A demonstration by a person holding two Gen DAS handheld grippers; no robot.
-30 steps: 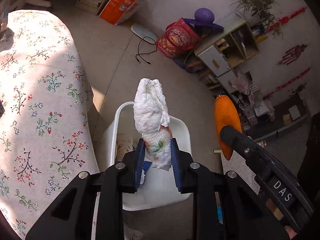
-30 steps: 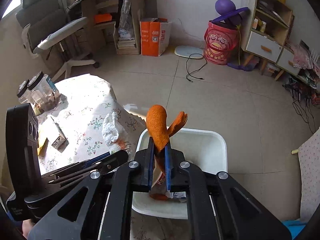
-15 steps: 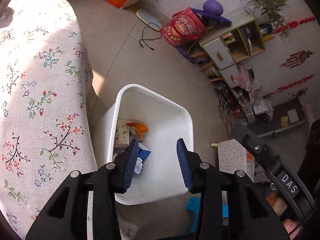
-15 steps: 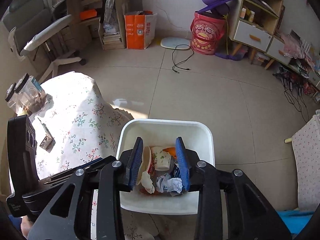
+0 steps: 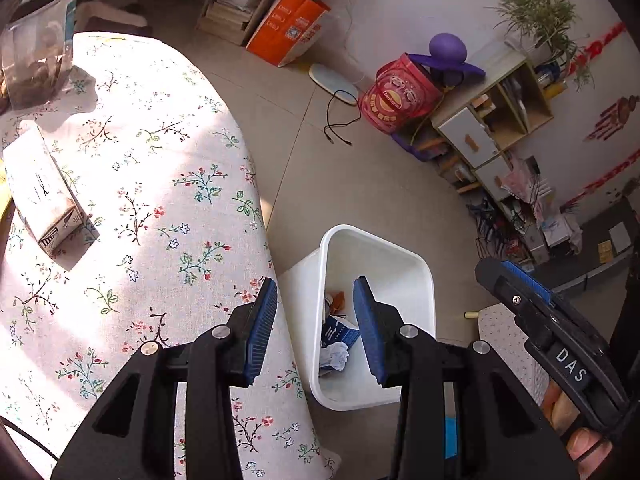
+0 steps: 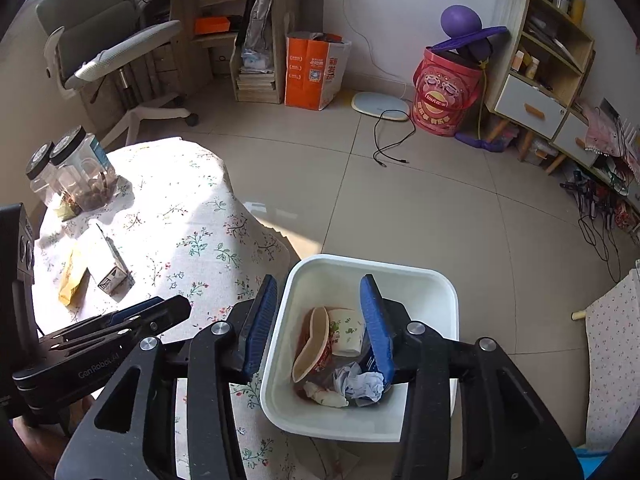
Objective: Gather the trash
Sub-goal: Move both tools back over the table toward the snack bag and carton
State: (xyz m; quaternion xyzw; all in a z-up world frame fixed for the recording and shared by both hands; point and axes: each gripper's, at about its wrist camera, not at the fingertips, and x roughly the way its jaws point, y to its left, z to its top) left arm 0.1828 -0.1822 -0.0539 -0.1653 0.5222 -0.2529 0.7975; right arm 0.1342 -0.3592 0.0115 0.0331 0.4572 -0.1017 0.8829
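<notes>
Left wrist view: our left claw [image 5: 315, 322] and right claw [image 6: 318, 322], both spread and empty; the carton [image 5: 42, 198] lies far left, nearer our left.

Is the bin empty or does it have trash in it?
Partly filled. The bin holds a paper cup and crumpled paper, well below its rim.

Sunlit beige tiled floor [image 6: 400, 208], white wall [image 6: 384, 4], wooden shelf unit [image 6: 540, 68]

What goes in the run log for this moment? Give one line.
left gripper: open, empty | right gripper: open, empty | white bin: holds paper cup, crumpled tissue | milk carton: on table
</notes>
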